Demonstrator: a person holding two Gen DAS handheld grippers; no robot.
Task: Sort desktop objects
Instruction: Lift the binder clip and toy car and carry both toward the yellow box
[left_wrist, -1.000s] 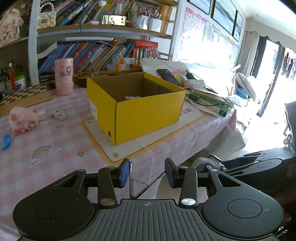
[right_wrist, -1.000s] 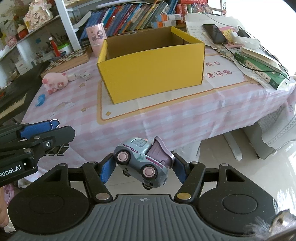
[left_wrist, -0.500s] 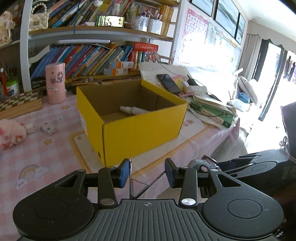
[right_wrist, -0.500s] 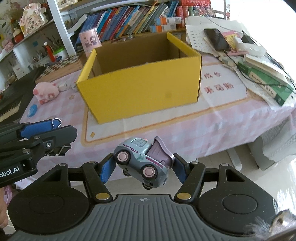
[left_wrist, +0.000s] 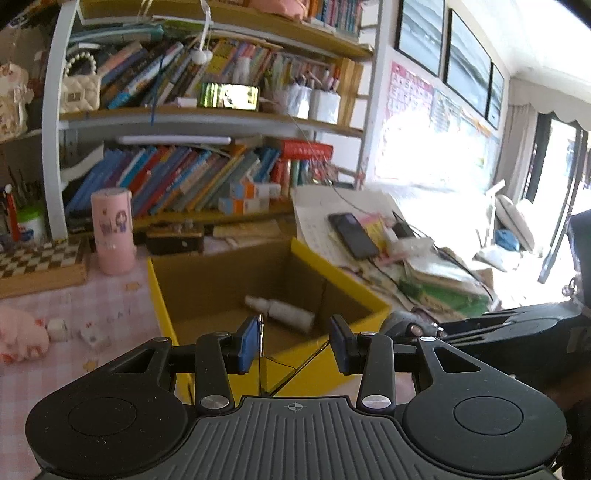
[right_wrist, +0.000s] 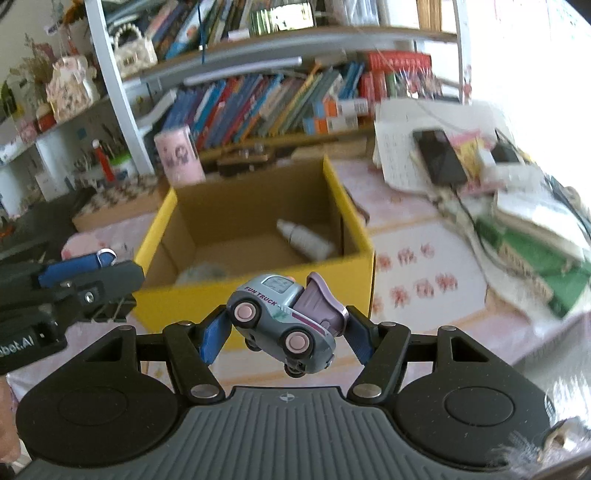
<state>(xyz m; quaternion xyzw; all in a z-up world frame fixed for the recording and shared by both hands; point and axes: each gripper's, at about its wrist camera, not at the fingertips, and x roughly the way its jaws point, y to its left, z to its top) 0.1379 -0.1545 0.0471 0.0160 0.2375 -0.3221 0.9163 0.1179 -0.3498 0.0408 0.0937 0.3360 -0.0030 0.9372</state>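
A yellow cardboard box (right_wrist: 258, 295) stands open on the pink checked table, with a white bottle (right_wrist: 304, 240) lying inside; the box (left_wrist: 365, 295) and bottle (left_wrist: 284, 312) also show in the left wrist view. My right gripper (right_wrist: 284, 328) is shut on a grey toy truck (right_wrist: 284, 321) with pink wheels, held just before the box's near wall. My left gripper (left_wrist: 295, 343) holds a thin binder clip (left_wrist: 260, 343) at its left pad, jaws apart, over the box's near edge. It shows in the right wrist view (right_wrist: 74, 284) at the left.
A pink cup (left_wrist: 110, 229), a checkerboard (left_wrist: 37, 258) and a pink plush pig (left_wrist: 18, 332) sit left of the box. Books, papers and a phone (left_wrist: 351, 236) are piled on the right. Bookshelves (left_wrist: 184, 173) stand behind.
Both grippers have moved forward and up toward the box, so its inside and the bottle now show. The truck and the clip stay held.
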